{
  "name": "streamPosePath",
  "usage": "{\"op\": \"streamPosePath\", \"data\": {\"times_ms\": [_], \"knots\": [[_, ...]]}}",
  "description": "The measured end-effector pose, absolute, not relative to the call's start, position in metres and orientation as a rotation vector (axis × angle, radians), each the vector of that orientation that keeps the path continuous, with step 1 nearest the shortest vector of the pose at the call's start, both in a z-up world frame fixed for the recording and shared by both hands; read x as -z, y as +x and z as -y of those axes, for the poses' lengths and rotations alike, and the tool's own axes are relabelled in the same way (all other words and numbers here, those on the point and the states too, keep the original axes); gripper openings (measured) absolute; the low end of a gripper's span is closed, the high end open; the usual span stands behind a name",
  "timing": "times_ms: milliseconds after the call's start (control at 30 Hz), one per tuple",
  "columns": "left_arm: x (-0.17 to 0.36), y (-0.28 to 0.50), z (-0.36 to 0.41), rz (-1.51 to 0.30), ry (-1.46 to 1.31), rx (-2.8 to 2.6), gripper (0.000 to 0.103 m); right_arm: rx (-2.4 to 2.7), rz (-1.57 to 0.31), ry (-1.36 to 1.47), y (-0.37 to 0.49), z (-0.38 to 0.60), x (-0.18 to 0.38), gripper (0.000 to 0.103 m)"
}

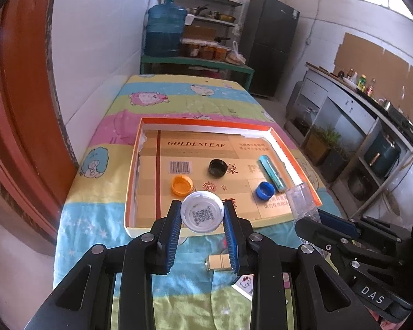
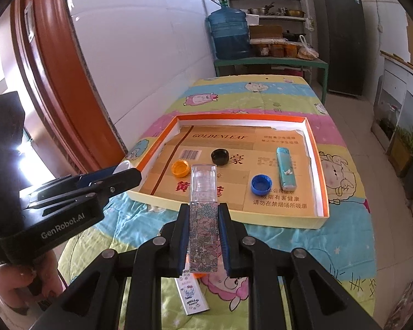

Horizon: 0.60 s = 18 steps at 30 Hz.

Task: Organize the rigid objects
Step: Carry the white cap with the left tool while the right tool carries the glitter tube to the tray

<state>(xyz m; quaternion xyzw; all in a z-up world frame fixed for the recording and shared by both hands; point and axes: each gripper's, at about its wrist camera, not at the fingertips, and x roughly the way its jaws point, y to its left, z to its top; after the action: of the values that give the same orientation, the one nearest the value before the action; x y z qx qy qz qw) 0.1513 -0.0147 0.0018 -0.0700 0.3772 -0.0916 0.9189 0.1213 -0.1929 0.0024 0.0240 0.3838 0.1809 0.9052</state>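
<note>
My left gripper (image 1: 202, 206) is shut on a white bottle cap (image 1: 202, 211) with a QR code, held over the near edge of the orange-rimmed box tray (image 1: 203, 122). My right gripper (image 2: 203, 207) is shut on a floral lighter with a clear top (image 2: 203, 214), which points toward the tray (image 2: 242, 117). In the tray lie an orange cap (image 2: 180, 168), a black cap (image 2: 220, 156), a blue cap (image 2: 261, 184) and a teal lighter (image 2: 287, 170). The left gripper (image 2: 118, 177) shows at the tray's near left corner.
On the cartoon bedspread (image 1: 157, 101) near me lie a gold lighter (image 1: 219, 262) and a Hello Kitty lighter (image 2: 192, 297). A white wall and red door frame (image 2: 57, 82) run along the left. A water jug (image 1: 165, 30), shelves and a fridge stand beyond.
</note>
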Motion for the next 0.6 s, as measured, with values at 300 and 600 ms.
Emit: {"op": "streamPosePath", "data": {"times_ms": [300,600], "knots": [[0.003,0.172,0.02,-0.783,-0.174,0.207,0.03,-0.372,-0.783,0.088,0.144,0.197,-0.001,0.02],[0.012,0.198,0.034,-0.791,-0.178,0.225,0.03,-0.352,-0.756,0.169,0.18,0.206,-0.002,0.02]]}}
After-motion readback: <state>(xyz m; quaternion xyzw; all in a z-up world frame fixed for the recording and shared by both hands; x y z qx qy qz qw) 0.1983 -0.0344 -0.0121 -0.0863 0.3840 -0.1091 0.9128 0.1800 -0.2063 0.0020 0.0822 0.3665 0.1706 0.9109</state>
